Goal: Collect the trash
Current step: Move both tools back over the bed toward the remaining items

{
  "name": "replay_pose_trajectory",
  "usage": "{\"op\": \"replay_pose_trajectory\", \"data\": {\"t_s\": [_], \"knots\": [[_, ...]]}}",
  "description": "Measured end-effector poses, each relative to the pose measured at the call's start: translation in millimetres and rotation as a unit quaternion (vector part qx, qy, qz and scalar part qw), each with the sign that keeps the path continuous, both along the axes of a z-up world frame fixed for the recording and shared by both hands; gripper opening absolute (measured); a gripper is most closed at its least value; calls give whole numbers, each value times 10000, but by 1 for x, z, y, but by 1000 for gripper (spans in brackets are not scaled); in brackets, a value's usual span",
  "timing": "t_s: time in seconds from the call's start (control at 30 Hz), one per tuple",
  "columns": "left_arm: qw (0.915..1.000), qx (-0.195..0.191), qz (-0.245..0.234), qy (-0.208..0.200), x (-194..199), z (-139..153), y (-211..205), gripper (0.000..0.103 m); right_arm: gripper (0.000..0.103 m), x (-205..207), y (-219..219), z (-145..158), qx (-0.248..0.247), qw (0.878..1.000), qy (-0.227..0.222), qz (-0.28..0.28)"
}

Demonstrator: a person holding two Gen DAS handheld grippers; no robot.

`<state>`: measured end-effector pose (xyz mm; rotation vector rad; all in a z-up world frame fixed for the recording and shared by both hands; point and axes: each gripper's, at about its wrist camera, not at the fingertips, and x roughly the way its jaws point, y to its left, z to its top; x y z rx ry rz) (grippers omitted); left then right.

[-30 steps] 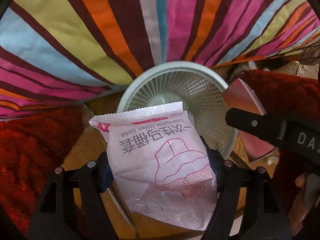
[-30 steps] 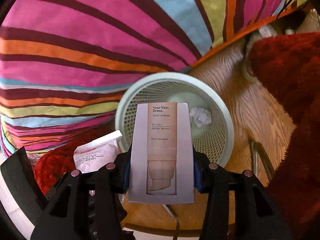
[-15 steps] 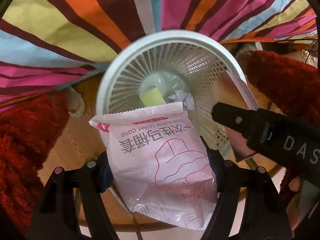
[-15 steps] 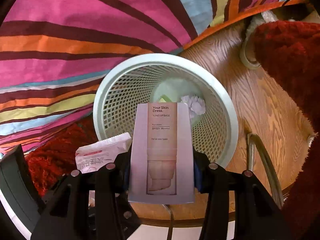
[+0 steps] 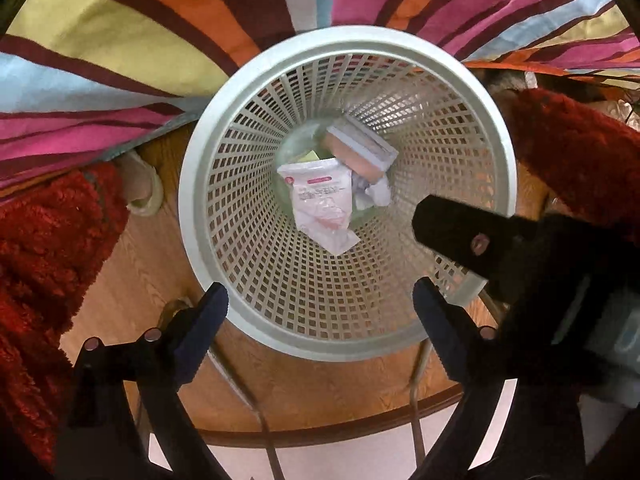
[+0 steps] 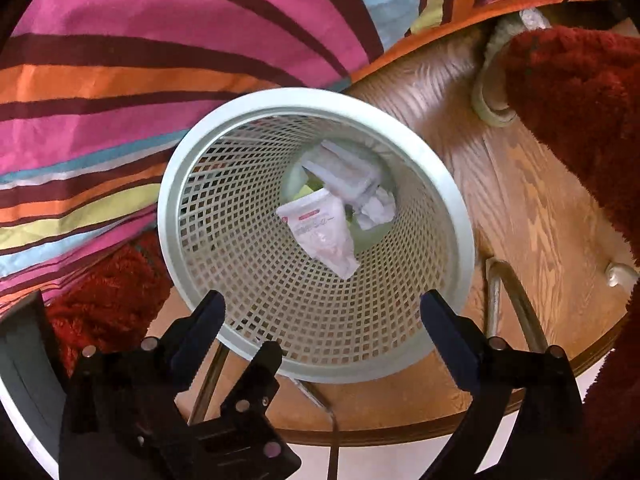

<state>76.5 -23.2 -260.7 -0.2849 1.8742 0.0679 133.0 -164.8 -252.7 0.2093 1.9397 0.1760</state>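
While both sets of jaws are opening wide with nothing between them, the left gripper (image 5: pixel 320 308) and the right gripper (image 6: pixel 322 308) hang side by side above the open mouth of a pale mesh wastebasket (image 5: pixel 192 216). Neither holds anything.

Down at the bottom of the basket lies the trash: a white plastic packet (image 5: pixel 320 204) with pink printing, a small cardboard box (image 5: pixel 356 148) resting on its side behind it, a crumpled white paper (image 5: pixel 376 194) beside them, and a scrap of yellow-green paper (image 5: pixel 308 157) mostly covered. The right wrist view shows the same heap, with the packet (image 6: pixel 320 232) leaning against the basket wall.

Around the basket is a wooden floor (image 6: pixel 540 232), a shaggy red rug (image 5: pixel 44 248) on both sides, and a brightly striped cloth (image 6: pixel 140 60) hanging behind.

From here the likely trouble is contact. The two grippers sit close together, one crossing the other's view, so pulling back carelessly could knock them together. The basket looks light, and a finger catching its rim could tip it and spill the trash onto the floor.
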Motion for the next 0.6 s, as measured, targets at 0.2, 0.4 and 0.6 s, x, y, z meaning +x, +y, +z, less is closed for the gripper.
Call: {"op": "replay_pose_trajectory", "data": {"t_s": [0.2,0.4,0.6], "knots": [[9999,31,51,-95,-2,7,3,91,94,1,-7,7,12,9998,-159,-131],[9994,73,115,-315,-8,24,9,91,94,1,-12,25,111,9987,-388,-295],[9973,249,92,-681,-11,49,13,91,94,0,-18,45,293,9962,-672,-480]]}}
